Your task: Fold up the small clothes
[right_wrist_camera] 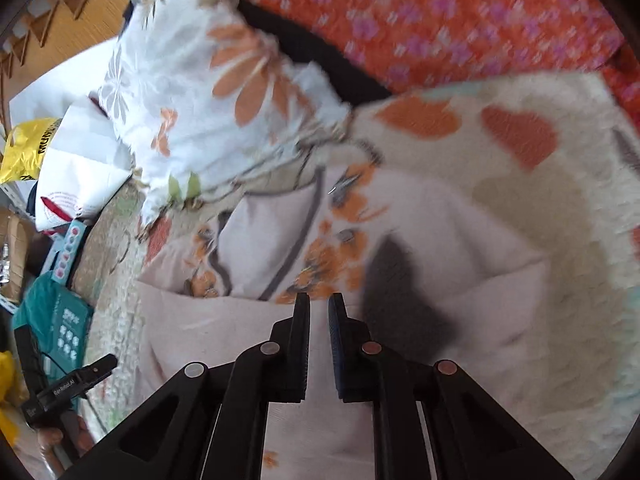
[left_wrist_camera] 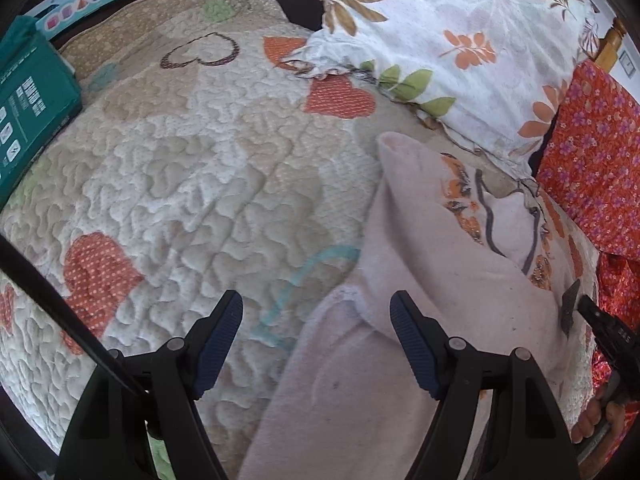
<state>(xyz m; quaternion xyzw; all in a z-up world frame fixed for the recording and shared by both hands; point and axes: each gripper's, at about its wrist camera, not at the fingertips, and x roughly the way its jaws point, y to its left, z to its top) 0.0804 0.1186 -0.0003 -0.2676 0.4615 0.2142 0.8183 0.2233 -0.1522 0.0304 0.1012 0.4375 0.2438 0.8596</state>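
Note:
A pale pink small garment (left_wrist_camera: 432, 264) with an orange flower print and grey trim lies partly folded on the quilted bedspread (left_wrist_camera: 180, 184). My left gripper (left_wrist_camera: 316, 312) is open and empty, above the garment's left edge. In the right wrist view the same garment (right_wrist_camera: 260, 240) fills the middle. My right gripper (right_wrist_camera: 319, 300) has its jaws nearly closed with a narrow gap, just above the pink cloth; whether cloth is pinched I cannot tell. The right gripper also shows at the right edge of the left wrist view (left_wrist_camera: 570, 306).
A floral pillow (left_wrist_camera: 440, 28) lies beyond the garment. An orange flowered cloth (left_wrist_camera: 596, 160) lies at the right. A teal box (left_wrist_camera: 32, 108) sits at the bed's left edge, with a light-blue box (left_wrist_camera: 92, 0) and white bags (right_wrist_camera: 80, 168) behind it.

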